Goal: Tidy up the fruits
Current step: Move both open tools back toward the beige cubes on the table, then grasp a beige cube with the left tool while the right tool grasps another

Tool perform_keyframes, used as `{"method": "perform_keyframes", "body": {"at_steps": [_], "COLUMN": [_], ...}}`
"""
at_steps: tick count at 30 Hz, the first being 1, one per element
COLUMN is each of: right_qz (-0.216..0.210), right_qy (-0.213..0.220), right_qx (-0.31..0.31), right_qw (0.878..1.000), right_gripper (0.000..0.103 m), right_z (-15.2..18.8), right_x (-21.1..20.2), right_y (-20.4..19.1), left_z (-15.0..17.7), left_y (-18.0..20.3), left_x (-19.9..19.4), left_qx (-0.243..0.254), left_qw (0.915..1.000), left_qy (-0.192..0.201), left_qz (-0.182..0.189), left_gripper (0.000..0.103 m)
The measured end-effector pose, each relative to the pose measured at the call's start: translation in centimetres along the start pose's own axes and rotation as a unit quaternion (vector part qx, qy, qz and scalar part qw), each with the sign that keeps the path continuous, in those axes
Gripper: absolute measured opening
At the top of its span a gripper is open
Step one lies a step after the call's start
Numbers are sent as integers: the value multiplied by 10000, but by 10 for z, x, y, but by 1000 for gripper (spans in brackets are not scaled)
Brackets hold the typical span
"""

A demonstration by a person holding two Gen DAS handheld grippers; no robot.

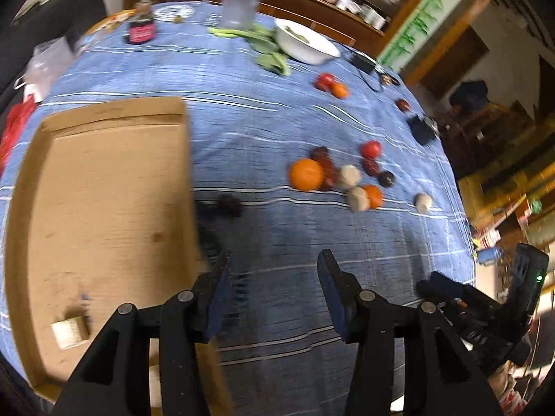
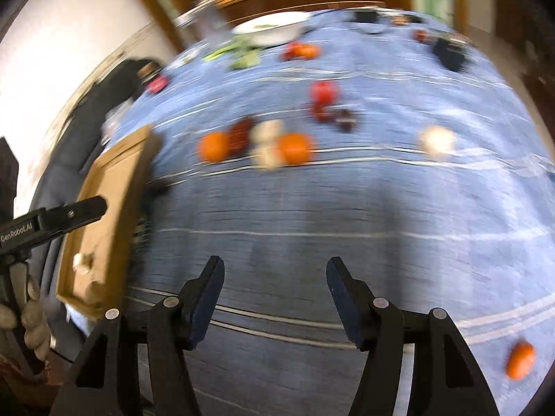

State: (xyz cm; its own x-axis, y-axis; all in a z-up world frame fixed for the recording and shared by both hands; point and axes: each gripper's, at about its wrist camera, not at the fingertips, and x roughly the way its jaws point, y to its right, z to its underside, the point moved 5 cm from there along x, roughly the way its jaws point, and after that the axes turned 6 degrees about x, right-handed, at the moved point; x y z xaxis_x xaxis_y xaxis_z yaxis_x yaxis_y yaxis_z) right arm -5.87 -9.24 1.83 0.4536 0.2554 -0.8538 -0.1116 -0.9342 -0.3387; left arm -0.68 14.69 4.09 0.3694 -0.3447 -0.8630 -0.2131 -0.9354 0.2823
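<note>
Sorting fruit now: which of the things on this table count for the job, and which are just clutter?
For the job: oranges, red fruits, pale round fruits, dark fruits, cardboard tray.

Lying about: white bowl, leafy greens, jar, black box, plastic bags.

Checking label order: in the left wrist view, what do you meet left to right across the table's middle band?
Shallow brown cardboard tray → small dark purple fruit → large round orange → lone pale beige round fruit.
</note>
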Motion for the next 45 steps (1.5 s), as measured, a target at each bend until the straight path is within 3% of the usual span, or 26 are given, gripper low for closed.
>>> {"method": "perform_keyframes", "body": {"at_steps": [7, 11, 15, 24, 30, 34, 38, 42, 44, 45], "right_qz": [1131, 1425, 1379, 1295, 1416, 1187, 592, 482, 424, 444], "right_qy": [553, 492, 300, 81, 243, 401, 355, 386, 366, 359], "right_qx": [798, 1151, 1291, 1065, 969, 780, 591, 180, -26, -156], "right_qw": [9888, 9818, 9815, 9858, 9849, 9891, 9959, 9979, 9984, 9982], "right_gripper": [65, 66, 66, 65, 65, 65, 65, 65, 65, 65], "right_z": [11, 25, 37, 46, 37, 10, -31, -71, -84, -90], "right_x": [-70, -83, -75, -51, -57, -53, -23, 10, 24, 30], "right_y": [115, 163, 180, 172, 168, 152, 124, 91, 77, 71], "left_z": [0, -2, -9, -49, -56, -46, -41, -43, -45, -45], "left_y": [36, 52, 50, 25, 47, 74, 96, 105, 106, 106], "left_x": [40, 55, 65, 91, 85, 96, 109, 126, 133, 135], "left_qx": [47, 61, 100, 294, 457, 722, 940, 969, 982, 995], "left_qw": [9993, 9991, 9994, 9975, 9983, 9969, 9949, 9947, 9945, 9945], "left_qy": [-319, -385, -327, -260, -160, -306, -336, -304, -320, -316], "left_qz": [204, 190, -50, -594, -324, -75, 119, 163, 159, 125], "left_gripper": [48, 48, 48, 48, 48, 48, 48, 46, 33, 32]}}
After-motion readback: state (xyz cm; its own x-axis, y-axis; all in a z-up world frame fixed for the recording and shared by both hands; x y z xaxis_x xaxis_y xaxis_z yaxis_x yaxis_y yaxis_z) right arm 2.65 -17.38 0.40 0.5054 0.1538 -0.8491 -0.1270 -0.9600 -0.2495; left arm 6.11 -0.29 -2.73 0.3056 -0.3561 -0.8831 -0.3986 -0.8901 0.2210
